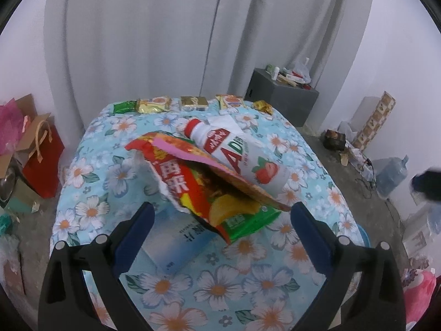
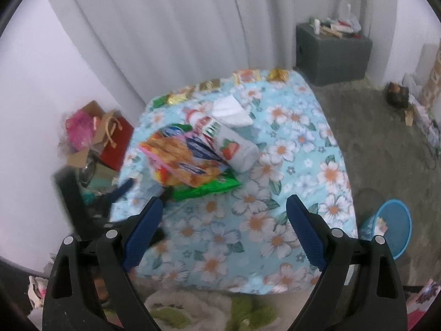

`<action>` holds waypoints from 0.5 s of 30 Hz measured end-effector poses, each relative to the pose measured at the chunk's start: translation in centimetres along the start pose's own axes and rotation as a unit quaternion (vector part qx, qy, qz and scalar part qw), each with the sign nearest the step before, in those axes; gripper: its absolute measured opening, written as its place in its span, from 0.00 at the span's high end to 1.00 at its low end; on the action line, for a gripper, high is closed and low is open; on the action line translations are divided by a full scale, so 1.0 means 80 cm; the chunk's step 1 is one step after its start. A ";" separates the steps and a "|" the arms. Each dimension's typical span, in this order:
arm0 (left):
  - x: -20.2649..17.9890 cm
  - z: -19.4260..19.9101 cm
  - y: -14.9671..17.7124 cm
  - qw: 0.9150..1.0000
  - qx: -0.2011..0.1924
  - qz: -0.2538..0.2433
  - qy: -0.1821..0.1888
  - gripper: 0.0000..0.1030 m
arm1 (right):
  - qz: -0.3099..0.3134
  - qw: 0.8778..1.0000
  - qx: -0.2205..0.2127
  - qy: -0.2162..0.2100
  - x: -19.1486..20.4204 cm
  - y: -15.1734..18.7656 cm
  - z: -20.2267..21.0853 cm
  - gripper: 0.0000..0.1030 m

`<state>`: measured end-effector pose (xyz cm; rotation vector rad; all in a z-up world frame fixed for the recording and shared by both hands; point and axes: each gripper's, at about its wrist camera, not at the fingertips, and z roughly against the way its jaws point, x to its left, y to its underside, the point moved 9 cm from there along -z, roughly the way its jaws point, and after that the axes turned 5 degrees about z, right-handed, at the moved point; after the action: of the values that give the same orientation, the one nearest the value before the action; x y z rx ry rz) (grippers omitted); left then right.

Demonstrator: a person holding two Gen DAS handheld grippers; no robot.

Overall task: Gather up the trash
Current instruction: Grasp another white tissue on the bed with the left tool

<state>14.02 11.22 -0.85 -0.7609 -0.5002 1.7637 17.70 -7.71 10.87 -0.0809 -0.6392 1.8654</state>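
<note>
Between my left gripper's (image 1: 220,218) wide-open jaws lies the chip bag (image 1: 212,190) on the counter (image 1: 248,281); I judge closing comes next. Right gripper (image 2: 224,220) hangs empty, also wide, bin (image 2: 391,226) beside.

Your left wrist view sits low and close over the near half of the floral tablecloth (image 1: 220,284), facing the curtain (image 1: 165,41), with the chip bag (image 1: 209,193) right ahead. Your right wrist view looks down from higher and further back, off the table's near edge, angled left. Both share the tablecloth, chip bag, strawberry bottle (image 1: 242,154), curtain, grey cabinet (image 1: 278,96) and red gift bag (image 1: 46,160).
</note>
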 end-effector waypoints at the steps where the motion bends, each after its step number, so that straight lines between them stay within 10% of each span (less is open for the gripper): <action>1: 0.004 0.003 -0.003 1.000 -0.005 0.002 0.000 0.06 | -0.011 1.000 0.001 -0.001 -0.010 0.002 -0.007 0.16; 9: 0.009 0.034 -0.062 0.998 -0.057 -0.012 0.035 0.06 | -0.137 0.990 0.021 -0.028 -0.112 0.020 -0.090 0.16; 15: -0.020 0.017 -0.122 0.993 -0.039 -0.031 0.103 0.06 | -0.116 0.993 -0.014 -0.024 -0.137 -0.020 -0.115 0.16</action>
<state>19.96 12.83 7.00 -0.9609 -0.4490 1.5948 26.56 -13.49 1.09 0.0199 -0.6783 1.6380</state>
